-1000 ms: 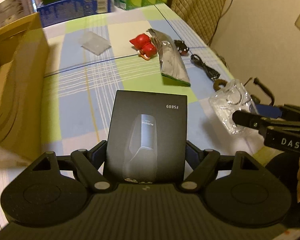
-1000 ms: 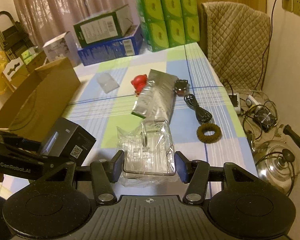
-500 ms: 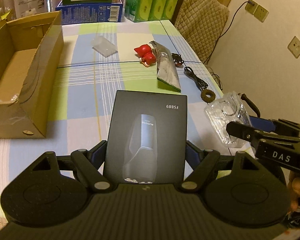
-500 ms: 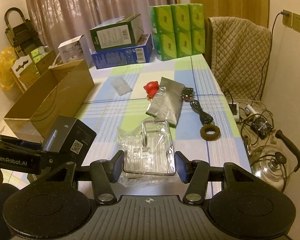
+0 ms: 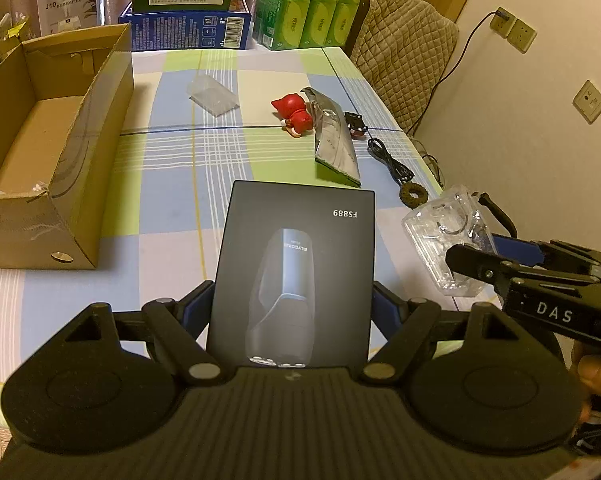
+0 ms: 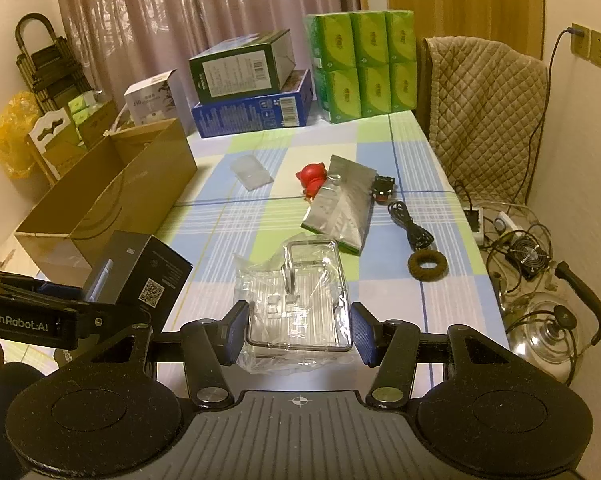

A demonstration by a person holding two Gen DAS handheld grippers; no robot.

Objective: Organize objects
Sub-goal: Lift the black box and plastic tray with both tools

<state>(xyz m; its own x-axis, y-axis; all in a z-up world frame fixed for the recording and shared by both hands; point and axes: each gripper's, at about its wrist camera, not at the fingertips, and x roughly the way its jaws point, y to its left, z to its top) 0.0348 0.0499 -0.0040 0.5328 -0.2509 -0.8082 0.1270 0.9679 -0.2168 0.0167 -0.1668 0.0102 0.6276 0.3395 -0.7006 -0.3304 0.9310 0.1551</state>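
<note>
Left tongs (image 5: 292, 308) are pinching the black box (image 5: 296, 272) by its two long sides, carrying it above the worktop (image 5: 172, 160); right tongs (image 6: 298, 330) are pinching a clear plastic case (image 6: 300, 300) wrapped in loose film, also airborne. Cardboard carton (image 5: 48, 140) is sitting open at about 10 o'clock from the left tongs, near the worktop's left edge, and looks like the drop target. My read: both loads are heading there. Advice: swing the black box toward 10 o'clock first, keeping it high enough to clear the carton's near wall, then lower inside before spreading the tongs. The right tongs should be waiting at 3 o'clock, well apart, so the two aren't colliding over the opening. The film on the case looks slippery and crushable, so keep the pinch on the rigid edges, not the film. Red figurine (image 5: 294, 114), silver pouch (image 5: 334, 140), black cable (image 5: 388, 158) and brown ring (image 5: 414, 193) are lying between 12 and 2 o'clock, out of the path.
</note>
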